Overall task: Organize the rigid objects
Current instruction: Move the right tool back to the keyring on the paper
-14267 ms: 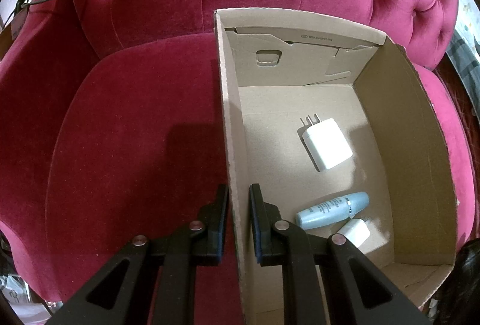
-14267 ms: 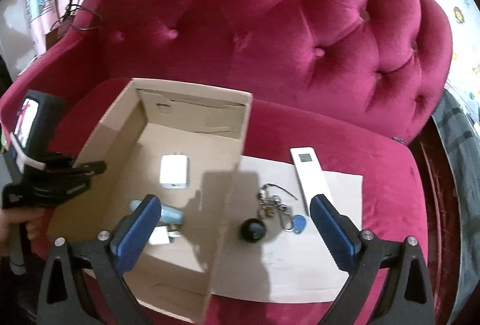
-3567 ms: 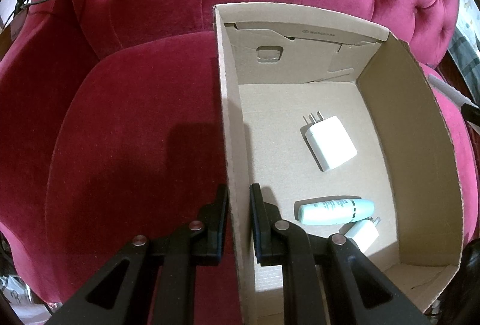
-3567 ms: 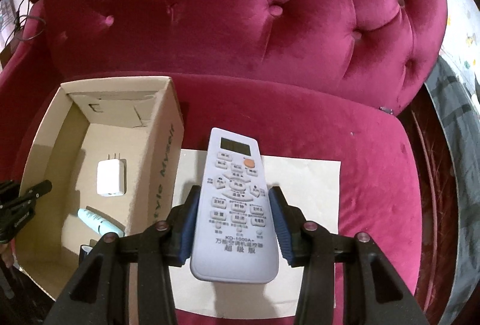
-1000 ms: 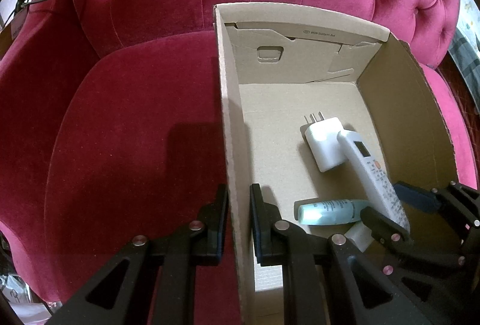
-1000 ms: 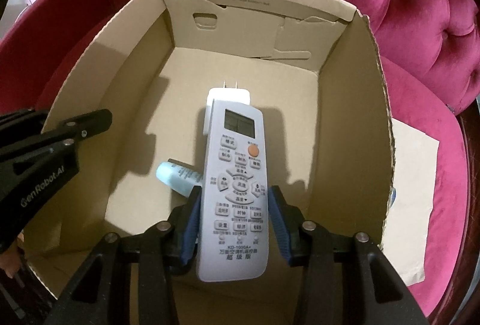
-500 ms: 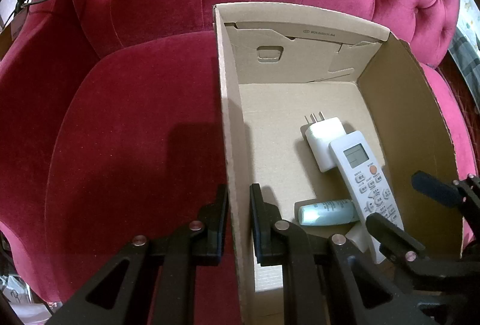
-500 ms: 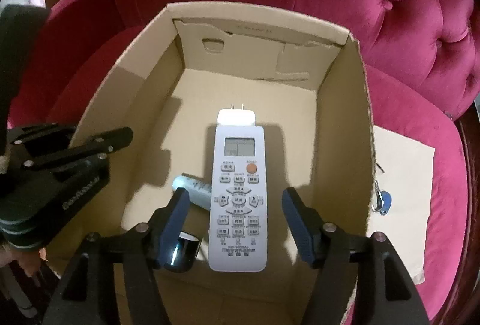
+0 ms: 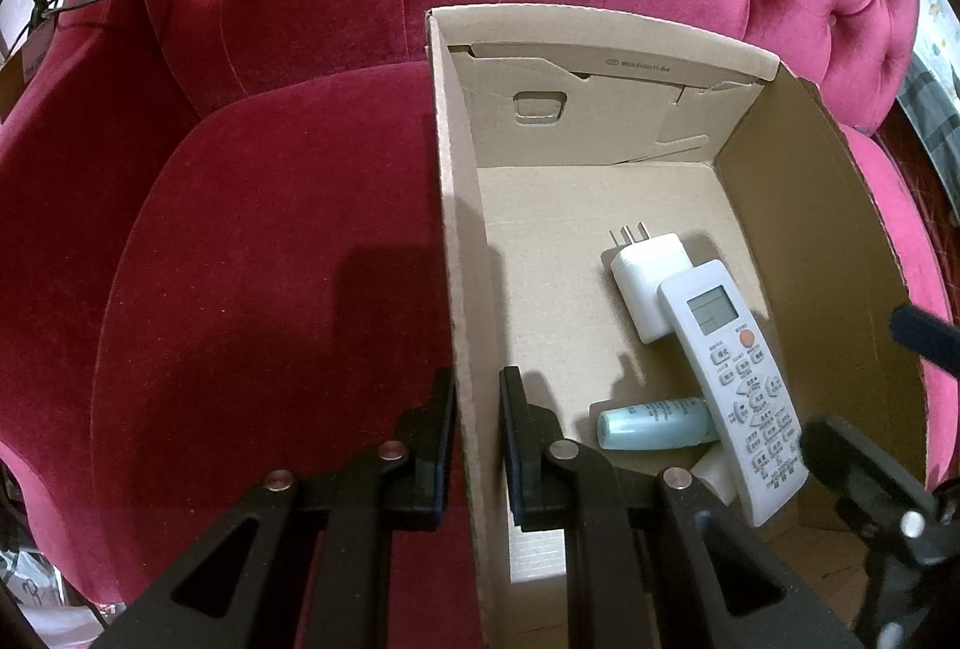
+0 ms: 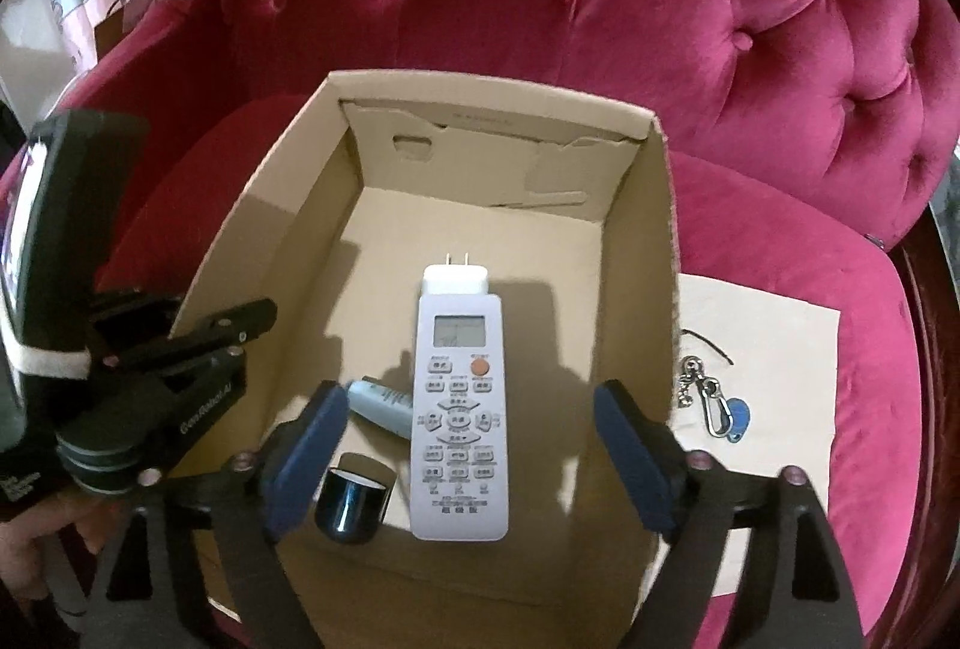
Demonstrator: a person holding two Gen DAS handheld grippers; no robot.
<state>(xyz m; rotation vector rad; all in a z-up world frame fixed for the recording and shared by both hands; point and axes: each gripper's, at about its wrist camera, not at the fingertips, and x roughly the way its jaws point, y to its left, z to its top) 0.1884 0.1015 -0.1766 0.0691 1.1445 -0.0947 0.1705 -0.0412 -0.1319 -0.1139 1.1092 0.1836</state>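
Note:
A white remote [image 10: 461,421] lies face up in the cardboard box [image 10: 636,289], resting across a white charger [image 10: 456,277] and a pale blue tube [image 10: 381,403]. A black round object [image 10: 351,505] sits beside them. My right gripper [image 10: 471,412] hovers above the remote; its jaws are opening, and the blue pads stand well clear of the remote's sides. My left gripper [image 9: 477,397] is shut on the box's left wall [image 9: 465,289]. The left wrist view shows the remote [image 9: 732,385], the charger [image 9: 645,283] and the tube [image 9: 654,424] too.
The box stands on a red tufted sofa [image 10: 600,19]. To its right, a keyring with a blue tag [image 10: 711,403] lies on a beige sheet [image 10: 780,349]. A hand [image 10: 36,547] holds the left gripper's handle.
My right gripper's jaws have spread off the remote and the gripper has risen. The remote now lies loose in the box. The left gripper has kept still.

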